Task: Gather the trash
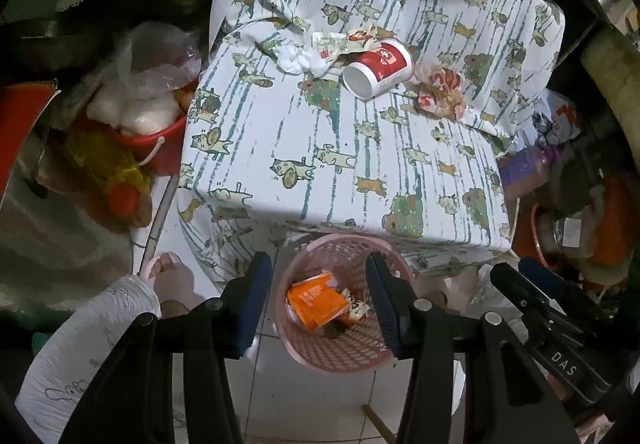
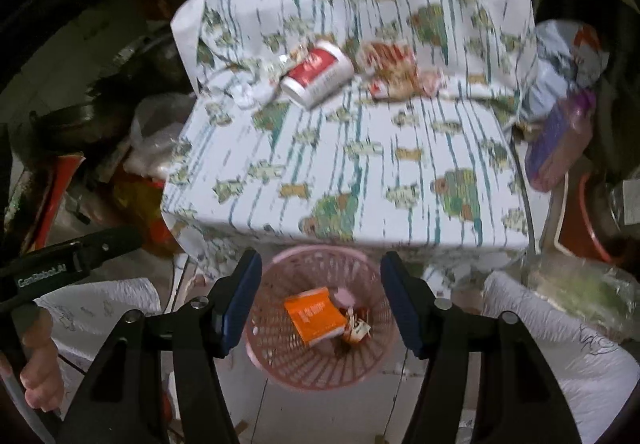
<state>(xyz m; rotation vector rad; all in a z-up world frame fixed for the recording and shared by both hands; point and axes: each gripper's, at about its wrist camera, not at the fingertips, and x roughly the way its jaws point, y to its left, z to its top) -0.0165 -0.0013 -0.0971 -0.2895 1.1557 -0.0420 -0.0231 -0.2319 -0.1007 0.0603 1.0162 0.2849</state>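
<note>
Currently both grippers, left [image 1: 318, 294] and right [image 2: 320, 298], gape empty over the pink mesh plastic basket [image 1: 320, 356]; the tipped red-and-white paper cup [image 1: 378, 68] lies well ahead on the table, mouth toward us, neither arm clearly nearer.

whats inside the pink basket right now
In the pink basket lie an orange carton and a small crumpled wrapper beside it. Whatever sits under the carton is covered and cannot be seen.

Dim indoor light, brightest on the patterned cloth [image 1: 360, 148]. Dark, murky corners with strong fisheye bending at the edges. Left wrist view fairly sharp; right wrist view motion-blurred, cup [image 2: 318, 73] and cloth print smeared. Soft shadows, no glare.
</note>
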